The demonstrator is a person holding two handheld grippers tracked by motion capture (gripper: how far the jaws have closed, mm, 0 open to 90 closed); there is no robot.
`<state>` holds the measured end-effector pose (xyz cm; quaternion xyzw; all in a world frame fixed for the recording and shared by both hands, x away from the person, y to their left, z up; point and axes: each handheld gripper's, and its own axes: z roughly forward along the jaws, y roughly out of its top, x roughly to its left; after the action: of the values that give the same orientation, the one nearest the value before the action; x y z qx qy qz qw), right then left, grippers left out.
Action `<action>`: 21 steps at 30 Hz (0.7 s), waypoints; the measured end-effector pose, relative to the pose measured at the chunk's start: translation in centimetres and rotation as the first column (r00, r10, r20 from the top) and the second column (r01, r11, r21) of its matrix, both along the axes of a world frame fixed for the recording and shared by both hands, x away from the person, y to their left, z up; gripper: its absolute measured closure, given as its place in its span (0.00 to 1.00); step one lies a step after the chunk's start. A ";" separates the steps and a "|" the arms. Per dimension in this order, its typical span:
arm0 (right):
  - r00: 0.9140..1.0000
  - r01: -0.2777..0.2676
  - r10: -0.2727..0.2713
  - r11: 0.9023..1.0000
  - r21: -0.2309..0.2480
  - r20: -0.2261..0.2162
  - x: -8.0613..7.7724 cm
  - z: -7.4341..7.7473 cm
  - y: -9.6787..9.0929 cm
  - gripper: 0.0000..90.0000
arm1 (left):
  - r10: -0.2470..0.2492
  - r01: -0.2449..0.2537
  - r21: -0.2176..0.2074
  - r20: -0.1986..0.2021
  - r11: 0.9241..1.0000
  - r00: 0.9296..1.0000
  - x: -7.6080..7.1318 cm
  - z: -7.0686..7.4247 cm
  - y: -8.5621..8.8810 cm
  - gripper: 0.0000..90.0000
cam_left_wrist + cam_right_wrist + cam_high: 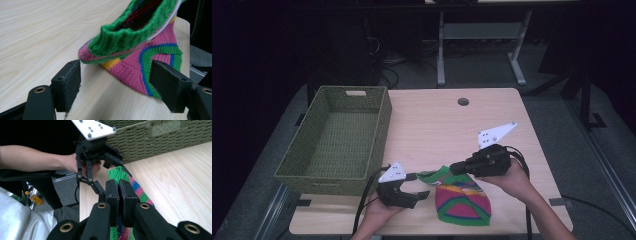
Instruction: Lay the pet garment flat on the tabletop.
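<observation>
A light wooden table (492,120) stands on a grey floor (557,100). It has a small round hole (463,101) near its far edge. A green woven basket (337,137) sits on its left side. Behind it stands a white table frame (482,40) with two legs. The back of the room is very dark, with black cables (387,70) on the floor.

I see a lab-like workroom: a light wooden table (492,120) on grey floor, a second desk's metal legs (441,50) and cables at twelve o'clock.
</observation>
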<state>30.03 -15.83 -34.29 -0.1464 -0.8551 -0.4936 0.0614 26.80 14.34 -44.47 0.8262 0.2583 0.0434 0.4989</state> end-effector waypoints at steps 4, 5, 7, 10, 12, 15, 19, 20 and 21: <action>1.000 -0.004 0.004 1.000 0.007 0.004 0.1 0.2 -0.2 0.96 | -0.021 0.021 -0.010 0.012 1.000 1.000 0.8 -0.1 -0.5 0.34; 1.000 -0.005 0.005 1.000 0.009 0.002 0.1 0.2 -0.3 0.96 | -0.028 0.028 -0.015 0.012 0.999 1.000 1.0 -0.1 -0.6 0.37; 1.000 -0.004 0.004 1.000 0.016 0.005 0.2 0.2 -0.6 0.96 | -0.032 0.033 -0.041 0.025 0.999 0.999 1.3 0.0 -0.8 0.50; 1.000 -0.002 0.002 1.000 0.023 0.000 0.2 0.3 -0.9 0.96 | -0.051 0.053 -0.052 0.046 0.997 0.998 1.7 0.3 -1.1 0.58; 1.000 0.006 -0.006 1.000 0.023 0.003 0.2 0.2 -1.2 0.96 | -0.065 0.068 -0.064 0.055 0.996 0.996 1.8 0.5 -1.3 0.69; 1.000 0.030 -0.030 0.999 0.024 0.000 0.5 0.1 -2.0 0.96 | -0.079 0.084 -0.059 0.075 0.995 0.994 1.8 0.9 -1.6 0.87; 0.998 0.064 -0.064 0.998 0.025 0.006 0.7 -0.2 -2.8 0.96 | -0.072 0.075 -0.030 0.077 0.997 0.994 1.6 1.1 -1.7 0.90; 0.998 0.064 -0.064 0.998 0.025 0.006 0.7 -0.2 -2.8 0.96 | -0.072 0.073 -0.019 0.078 0.997 0.994 1.6 1.2 -1.7 0.90; 0.997 0.076 -0.076 0.997 0.015 0.008 0.7 -0.3 -3.0 0.96 | -0.067 0.068 -0.008 0.086 0.998 0.994 1.5 1.5 -1.9 0.90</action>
<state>30.73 -18.88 -34.58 -0.1764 -0.8454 -0.5026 0.0401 28.28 12.46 -42.98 0.8290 0.2087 0.0606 0.5154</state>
